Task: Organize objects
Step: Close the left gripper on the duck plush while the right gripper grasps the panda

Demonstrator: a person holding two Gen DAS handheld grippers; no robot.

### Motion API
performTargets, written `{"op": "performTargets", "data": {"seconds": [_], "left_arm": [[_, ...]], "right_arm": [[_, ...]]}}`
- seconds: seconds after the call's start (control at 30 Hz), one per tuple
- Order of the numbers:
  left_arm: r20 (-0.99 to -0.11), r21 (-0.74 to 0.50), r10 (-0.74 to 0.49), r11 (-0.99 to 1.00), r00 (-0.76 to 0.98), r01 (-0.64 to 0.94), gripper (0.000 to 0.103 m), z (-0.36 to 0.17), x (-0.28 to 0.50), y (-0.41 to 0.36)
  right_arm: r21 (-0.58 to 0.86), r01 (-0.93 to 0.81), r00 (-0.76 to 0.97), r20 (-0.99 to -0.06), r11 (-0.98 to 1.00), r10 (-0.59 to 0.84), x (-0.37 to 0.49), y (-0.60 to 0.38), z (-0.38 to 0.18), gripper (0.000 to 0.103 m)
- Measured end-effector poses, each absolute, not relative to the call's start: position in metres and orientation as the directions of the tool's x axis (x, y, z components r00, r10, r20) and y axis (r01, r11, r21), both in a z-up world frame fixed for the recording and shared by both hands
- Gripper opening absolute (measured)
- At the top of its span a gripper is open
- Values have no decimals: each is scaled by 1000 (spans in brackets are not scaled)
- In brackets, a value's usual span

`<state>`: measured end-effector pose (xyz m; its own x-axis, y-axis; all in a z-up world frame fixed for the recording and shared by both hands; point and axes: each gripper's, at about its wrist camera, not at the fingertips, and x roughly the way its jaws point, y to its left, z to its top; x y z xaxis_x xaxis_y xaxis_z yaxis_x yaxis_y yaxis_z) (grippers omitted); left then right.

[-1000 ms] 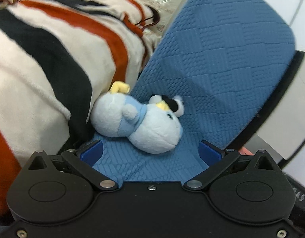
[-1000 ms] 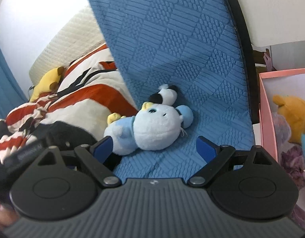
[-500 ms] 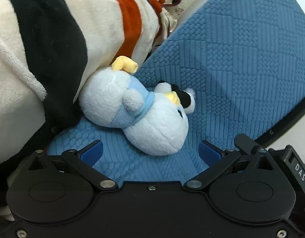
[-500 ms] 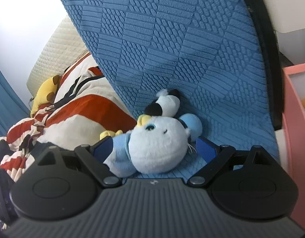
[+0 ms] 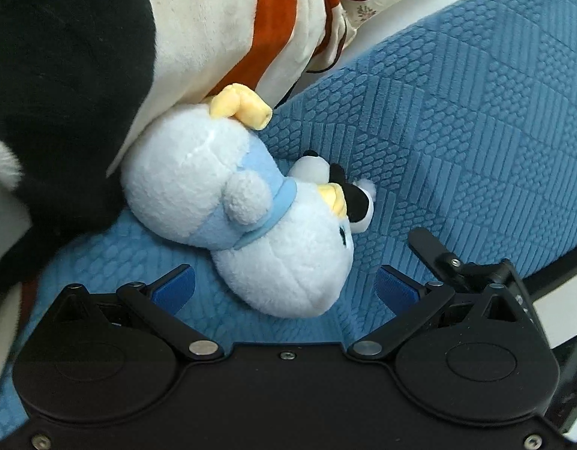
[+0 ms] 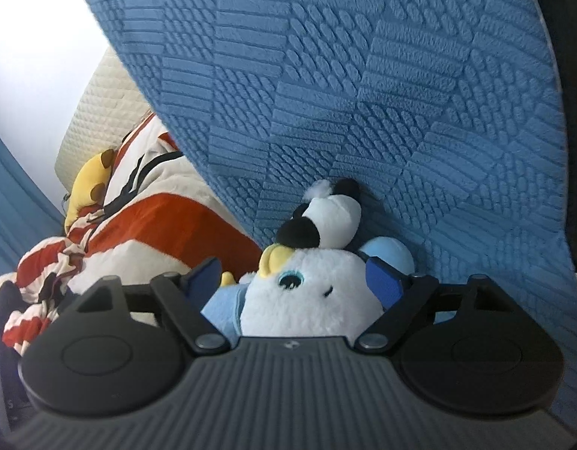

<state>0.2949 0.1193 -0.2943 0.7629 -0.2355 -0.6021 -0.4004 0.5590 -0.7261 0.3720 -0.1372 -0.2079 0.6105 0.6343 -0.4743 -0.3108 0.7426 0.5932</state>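
Observation:
A white and light-blue plush toy (image 5: 243,221) with yellow feet lies on a blue quilted cushion (image 5: 457,131), pressed against a striped blanket (image 5: 221,18). A small black-and-white plush (image 5: 357,202) is tucked behind its head. My left gripper (image 5: 284,287) is open, and the toy's head reaches down between its blue pads (image 5: 176,288) with a gap on each side. In the right wrist view the toy's face (image 6: 310,296) fills the space between the jaws of my right gripper (image 6: 294,279), which are closing. The right pad (image 6: 384,281) is at the head; the left pad stands slightly off.
The cushion (image 6: 363,93) rises steeply behind the toys. A red, black and cream striped blanket (image 6: 138,225) is piled at the left, with a yellow plush (image 6: 89,180) beyond it. A black part of the other gripper (image 5: 457,262) shows at the right in the left wrist view.
Both grippers have moved in close to the white and blue plush, which now looms large. The left view has rolled. The right jaws have narrowed around the toy's head.

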Motion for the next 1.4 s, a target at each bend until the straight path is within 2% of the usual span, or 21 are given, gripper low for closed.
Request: {"op": "performTargets", "data": {"seconds": [0.2,0.47,0.6,0.73,1.07,1.2,1.27,1.4], "left_arm": [[-601,-753,-270,508,753,-419,102,-306,307,124],[-611,-764,-322,481,723,-430,102,-318,328,123],[-624,-750,-305,494,720,-440,102,-318,338,123],[-624,-753,-305,479,719,-451,102,-323,344,124],[-626,-760,-330,461,707,-458,102,-333,356,121],[-634,-756,-336,460,697,-466,102,-337,359,121],[-639,-755,-334,447,693,-480,96,-341,358,123],[-632,-762,-349,442,692,-474,91,-342,355,127]], "right_arm": [[623,-261,593,-499,737,632,403,-127,-226,79],[638,-221,569,-529,737,629,438,-116,-241,79],[667,-212,557,-518,714,649,450,-116,-247,79],[651,-264,553,-503,712,665,454,-113,-245,69],[637,-253,562,-516,728,647,455,-106,-245,64],[604,-266,578,-524,751,626,450,-105,-240,53],[581,-288,585,-523,762,620,447,-106,-237,49],[557,-304,593,-524,773,611,441,-112,-235,45]]}}
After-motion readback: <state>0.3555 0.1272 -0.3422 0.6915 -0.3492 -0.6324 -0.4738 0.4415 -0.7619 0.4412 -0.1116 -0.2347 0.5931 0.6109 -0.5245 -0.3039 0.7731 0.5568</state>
